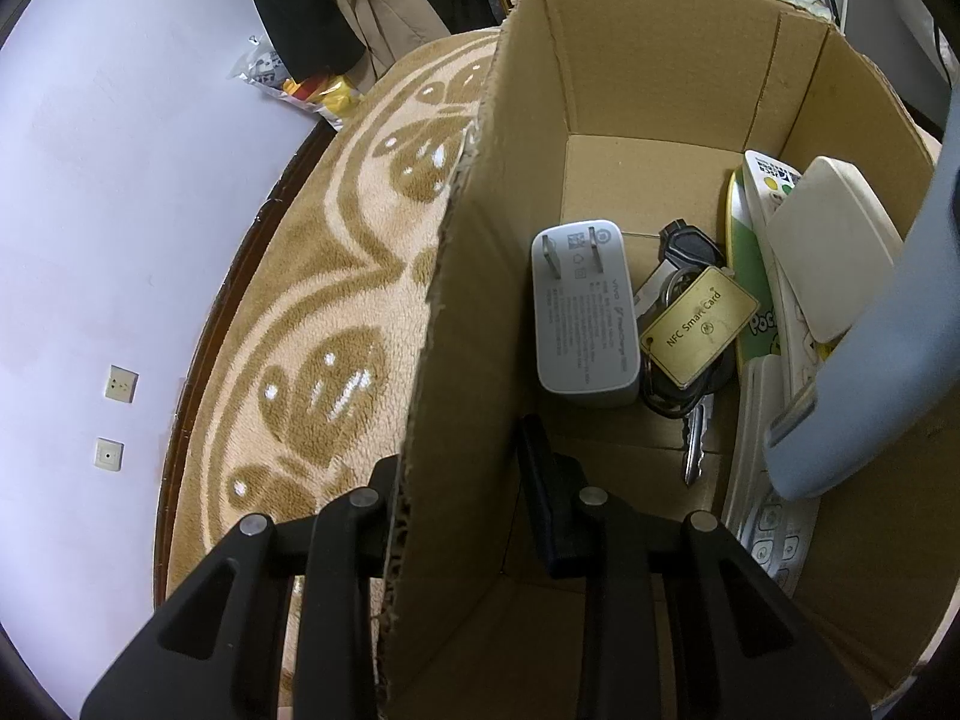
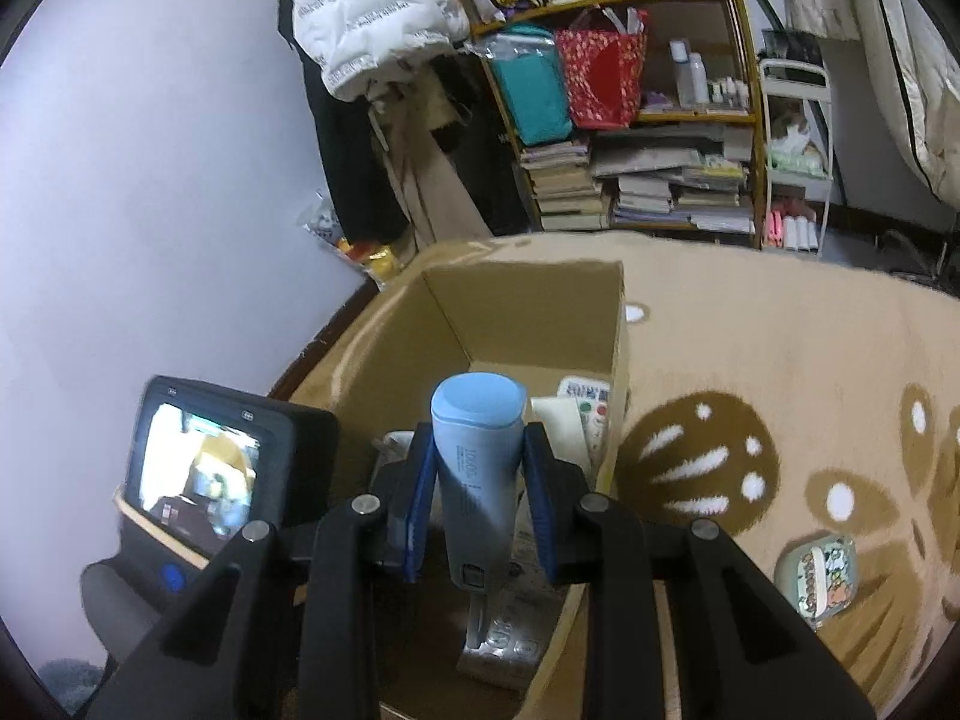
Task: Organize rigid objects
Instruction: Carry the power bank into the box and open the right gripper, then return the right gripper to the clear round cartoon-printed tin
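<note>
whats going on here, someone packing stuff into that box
Yes, small hard items are being sorted into a cardboard box on a patterned rug. The left gripper has its jaws on either side of the box's side wall, apparently steadying it. The right gripper holds a light blue power bank over the box, not yet released. Already inside lie a grey charger, a bunch of keys with an NFC card tag, and a remote control.

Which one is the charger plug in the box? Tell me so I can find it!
Look inside the open cardboard box on the patterned rug. On its floor, by the left wall, left of the bunch of keys, lies the charger plug. It is the only grey block, with two metal prongs on top.
</note>
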Demonstrator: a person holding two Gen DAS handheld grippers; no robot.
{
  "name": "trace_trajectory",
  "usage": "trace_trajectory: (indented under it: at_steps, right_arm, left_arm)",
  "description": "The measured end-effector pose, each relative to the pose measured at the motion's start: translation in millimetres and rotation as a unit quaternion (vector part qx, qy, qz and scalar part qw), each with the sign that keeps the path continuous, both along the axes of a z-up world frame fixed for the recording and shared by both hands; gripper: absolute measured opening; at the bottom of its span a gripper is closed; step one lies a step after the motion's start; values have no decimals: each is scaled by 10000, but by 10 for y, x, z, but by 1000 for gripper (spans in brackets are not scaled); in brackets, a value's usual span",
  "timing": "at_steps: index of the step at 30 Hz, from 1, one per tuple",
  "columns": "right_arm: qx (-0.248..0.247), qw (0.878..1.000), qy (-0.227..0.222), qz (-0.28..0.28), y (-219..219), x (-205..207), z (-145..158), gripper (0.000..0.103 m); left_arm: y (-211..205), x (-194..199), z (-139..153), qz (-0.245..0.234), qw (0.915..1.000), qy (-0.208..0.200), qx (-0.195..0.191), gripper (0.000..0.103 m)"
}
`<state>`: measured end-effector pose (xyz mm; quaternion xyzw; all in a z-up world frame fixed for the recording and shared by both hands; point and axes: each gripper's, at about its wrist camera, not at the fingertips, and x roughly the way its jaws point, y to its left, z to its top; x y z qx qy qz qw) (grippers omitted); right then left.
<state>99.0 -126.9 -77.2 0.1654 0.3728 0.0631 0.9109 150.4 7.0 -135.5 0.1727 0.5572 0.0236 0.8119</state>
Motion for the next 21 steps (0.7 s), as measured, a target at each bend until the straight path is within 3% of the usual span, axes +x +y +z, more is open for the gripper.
trace_trajectory:
  at_steps: [13, 15, 19, 21]
  right_arm:
    - [-261, 9993, -172, -199, -117, -40, 111, 35]
    - [-328, 9989, -153, -304, -174, -62, 137, 53]
    - [-385, 9973, -189, -595, -326, -114, 188, 69]
    - [-391, 9963, -172, -743, -420, -127, 190, 82]
  left_arm:
    - [-24, -17, -17, -25, 10000, -3, 40, 28]
    - [-15, -8, -21, -2, 10000, 24, 23, 28]
    - [-17, -4, -12, 12, 10000, 20, 14, 28]
    - [-28, -3, -13, -6, 10000, 18, 55, 28]
